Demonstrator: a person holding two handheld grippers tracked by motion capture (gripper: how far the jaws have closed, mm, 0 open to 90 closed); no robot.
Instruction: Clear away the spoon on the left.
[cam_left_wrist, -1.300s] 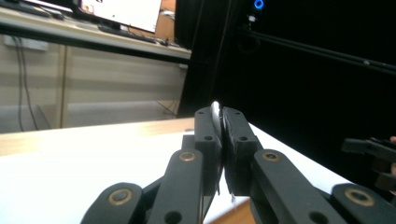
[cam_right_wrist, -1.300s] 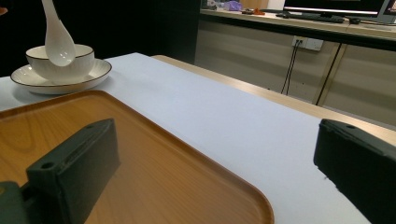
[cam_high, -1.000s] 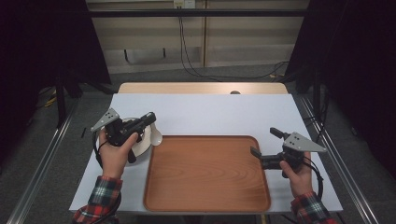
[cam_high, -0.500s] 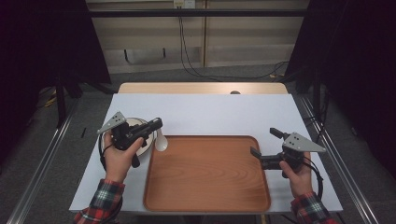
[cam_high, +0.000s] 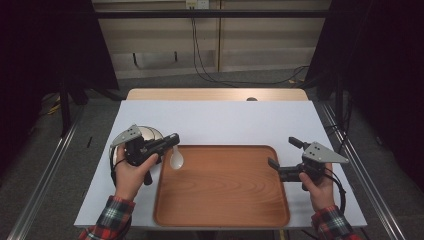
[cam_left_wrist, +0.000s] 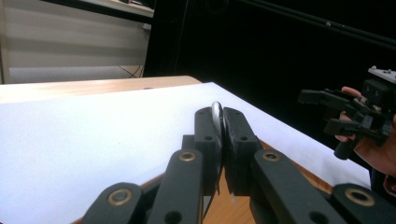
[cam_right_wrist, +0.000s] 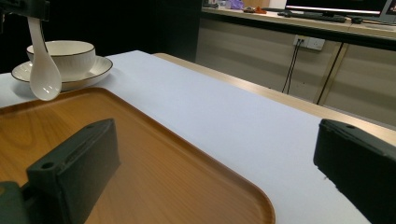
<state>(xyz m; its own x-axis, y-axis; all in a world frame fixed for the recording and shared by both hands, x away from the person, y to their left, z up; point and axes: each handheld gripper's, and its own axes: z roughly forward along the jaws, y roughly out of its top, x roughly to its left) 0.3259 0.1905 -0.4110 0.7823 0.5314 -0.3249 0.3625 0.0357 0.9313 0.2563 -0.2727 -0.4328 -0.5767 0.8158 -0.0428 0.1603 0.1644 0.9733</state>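
Two grippers meet our eye in the high view: the left gripper (cam_high: 172, 139) is clamped on the handle of a white spoon (cam_high: 176, 159), whose scoop hangs down over the left rim of the wooden tray (cam_high: 225, 210), while the right gripper (cam_high: 281, 159) hovers over the tray's right edge with its jaws spread and nothing between them. Just beside the tray's left side, partly under the left hand (cam_high: 131, 172), we see a white bowl (cam_high: 150, 132) sitting on a saucer on the white surface (cam_high: 225, 120). In the left gripper view, we look along the jaws pressed together on the thin spoon handle (cam_left_wrist: 216, 114), and the right gripper (cam_left_wrist: 334, 112) shows farther off at the right. In the right gripper view, the wide-apart jaws frame the tray (cam_right_wrist: 154, 172), and beyond it the spoon (cam_right_wrist: 42, 70) dangles in front of the bowl (cam_right_wrist: 63, 53) and its saucer (cam_right_wrist: 95, 70).
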